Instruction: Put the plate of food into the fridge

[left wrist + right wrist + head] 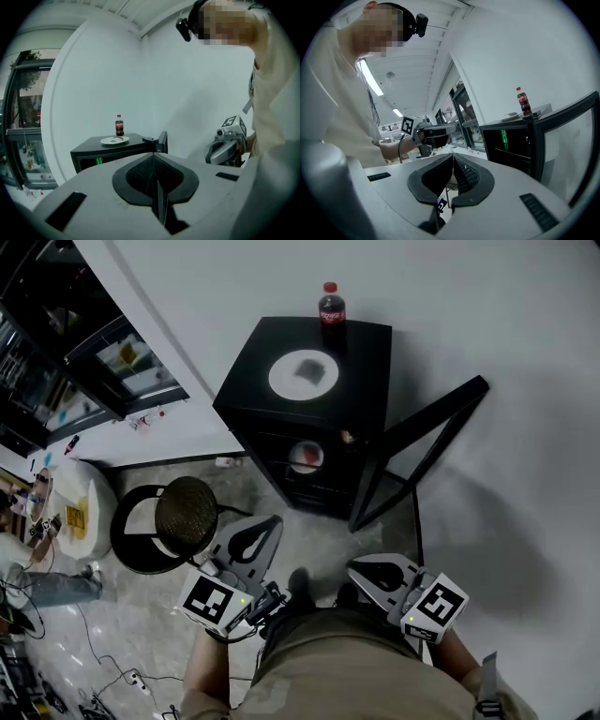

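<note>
The black mini fridge (361, 352) has its door (422, 442) open; only the head view shows a pale, unclear round shape inside. The left gripper (262, 531) and right gripper (367, 573) are both closed and empty. The plate (281, 371) sits atop the fridge near the cola bottle (332, 310), its food blurry.

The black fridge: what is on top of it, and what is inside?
On the fridge: a white plate with dark food, and a cola bottle nearer the wall. The door stands open; inside, something green shows, the rest too dark to tell.
</note>
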The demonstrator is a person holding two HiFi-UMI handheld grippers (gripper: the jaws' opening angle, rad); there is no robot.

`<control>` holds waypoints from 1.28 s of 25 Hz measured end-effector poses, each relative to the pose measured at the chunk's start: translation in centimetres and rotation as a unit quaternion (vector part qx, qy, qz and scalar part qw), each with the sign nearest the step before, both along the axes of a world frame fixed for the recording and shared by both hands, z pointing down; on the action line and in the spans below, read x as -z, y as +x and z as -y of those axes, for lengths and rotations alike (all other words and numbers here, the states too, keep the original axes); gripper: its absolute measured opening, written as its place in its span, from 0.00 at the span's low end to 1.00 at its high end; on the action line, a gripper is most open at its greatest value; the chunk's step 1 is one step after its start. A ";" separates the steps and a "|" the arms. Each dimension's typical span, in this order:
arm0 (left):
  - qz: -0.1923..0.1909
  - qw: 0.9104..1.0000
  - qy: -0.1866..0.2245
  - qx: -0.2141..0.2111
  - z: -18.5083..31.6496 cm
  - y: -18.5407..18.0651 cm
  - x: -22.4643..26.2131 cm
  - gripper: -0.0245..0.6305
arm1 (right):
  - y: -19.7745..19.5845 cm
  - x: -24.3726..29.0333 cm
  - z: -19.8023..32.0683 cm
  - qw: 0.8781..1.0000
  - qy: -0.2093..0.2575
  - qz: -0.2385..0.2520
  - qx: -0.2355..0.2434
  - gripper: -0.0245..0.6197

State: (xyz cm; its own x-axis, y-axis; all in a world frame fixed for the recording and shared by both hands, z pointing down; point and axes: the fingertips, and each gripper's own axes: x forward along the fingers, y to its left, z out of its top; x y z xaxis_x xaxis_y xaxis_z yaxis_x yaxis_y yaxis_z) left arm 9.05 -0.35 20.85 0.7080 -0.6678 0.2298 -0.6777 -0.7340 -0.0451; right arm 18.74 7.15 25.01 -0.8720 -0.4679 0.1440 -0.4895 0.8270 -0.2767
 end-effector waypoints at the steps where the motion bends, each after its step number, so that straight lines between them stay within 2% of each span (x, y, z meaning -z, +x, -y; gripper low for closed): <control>1: 0.006 1.000 0.004 -0.002 0.2 0.0 0.0 0.05 | -0.3 -0.1 0.1 1.000 -0.001 -0.001 0.002 0.07; 5: 0.024 0.999 0.025 -0.016 1.5 -0.7 0.0 0.05 | -1.4 -0.3 0.8 1.000 -0.003 -0.016 -0.004 0.07; 8: 0.021 0.999 0.036 -0.032 3.1 -1.3 -0.2 0.06 | -2.1 -0.6 1.8 0.999 -0.008 -0.029 -0.026 0.07; 12: 0.017 0.998 0.034 -0.047 5.9 -2.3 0.0 0.06 | -3.6 -0.2 3.6 0.998 -0.029 -0.024 -0.059 0.07; 14: 0.015 0.997 0.040 -0.059 7.3 -2.8 0.3 0.06 | -4.8 -0.3 4.5 0.996 -0.019 -0.063 -0.067 0.07; 16: 0.012 0.997 0.044 -0.067 8.5 -3.4 0.3 0.06 | -6.2 -0.7 5.1 0.993 -0.004 -0.104 -0.063 0.07; 19: 0.013 0.996 0.047 -0.073 10.0 -4.1 0.2 0.06 | -7.0 -0.7 6.0 0.992 -0.002 -0.104 -0.066 0.07; 22: 0.024 0.994 0.053 -0.088 11.2 -4.4 0.2 0.06 | -7.3 -0.6 6.7 0.989 0.014 -0.126 -0.079 0.07; 27: 0.059 0.987 0.093 -0.114 13.2 -4.0 0.7 0.06 | -8.3 -0.9 6.7 0.987 0.008 -0.146 -0.061 0.07; 32: 0.075 0.980 0.122 -0.134 14.5 -3.1 1.3 0.06 | -8.9 -0.8 7.1 0.989 -0.006 -0.131 -0.061 0.07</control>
State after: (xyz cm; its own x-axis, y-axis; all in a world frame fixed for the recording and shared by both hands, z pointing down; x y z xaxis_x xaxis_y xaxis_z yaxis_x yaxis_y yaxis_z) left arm 6.00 -14.88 19.56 0.8362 -0.5102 0.2009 -0.4338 -0.8397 -0.3267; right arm 9.82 0.02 25.86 -0.7411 -0.5638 0.3646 -0.6415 0.7549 -0.1364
